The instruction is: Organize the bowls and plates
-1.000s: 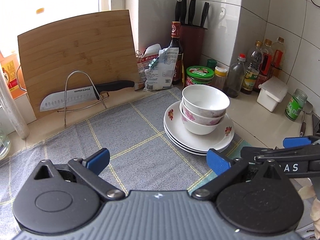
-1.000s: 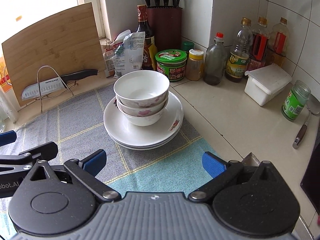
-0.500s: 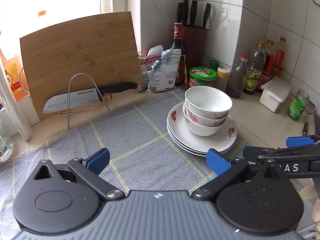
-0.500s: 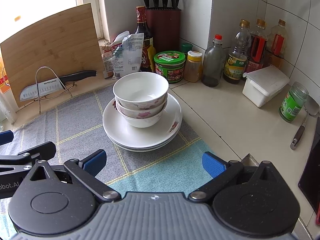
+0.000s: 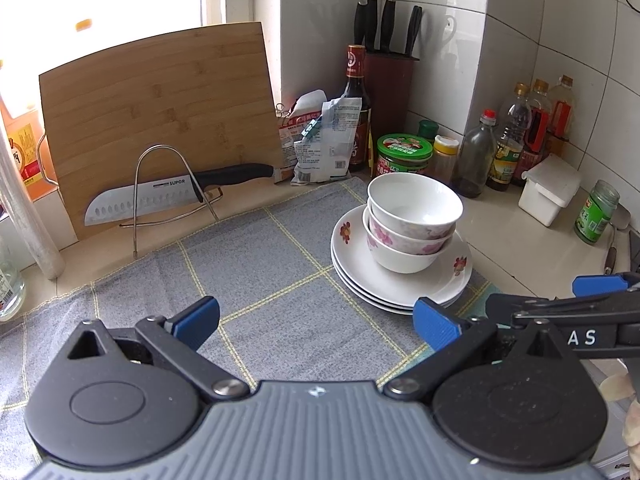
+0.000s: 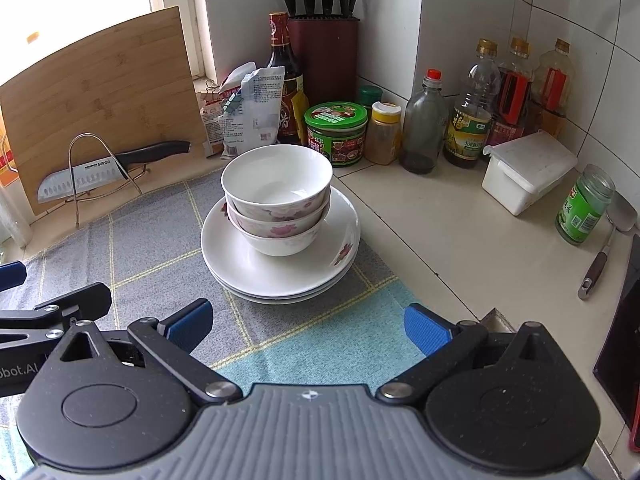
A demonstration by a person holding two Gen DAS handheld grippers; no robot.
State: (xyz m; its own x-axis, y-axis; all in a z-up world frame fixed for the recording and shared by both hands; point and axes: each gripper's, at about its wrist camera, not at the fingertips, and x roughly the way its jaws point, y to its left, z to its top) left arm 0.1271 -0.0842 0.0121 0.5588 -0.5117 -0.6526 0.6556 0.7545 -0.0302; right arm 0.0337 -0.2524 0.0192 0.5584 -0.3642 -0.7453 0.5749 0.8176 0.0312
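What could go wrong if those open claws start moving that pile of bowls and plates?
1. The bowls stand nested three high on the plates; lifting the plates with them aboard could tip them off.
2. The pile sits near the edge of the cloth; dragging it might bunch the fabric.
3. Jars and bottles, like the green-lidded jar, crowd close behind; a wide swing of the right gripper or left gripper could knock them.

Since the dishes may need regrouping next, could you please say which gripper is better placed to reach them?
Probably the right gripper: the nested floral white bowls on the stacked white plates sit almost straight ahead of its open jaws. For the left gripper, also open, they lie off to the right.
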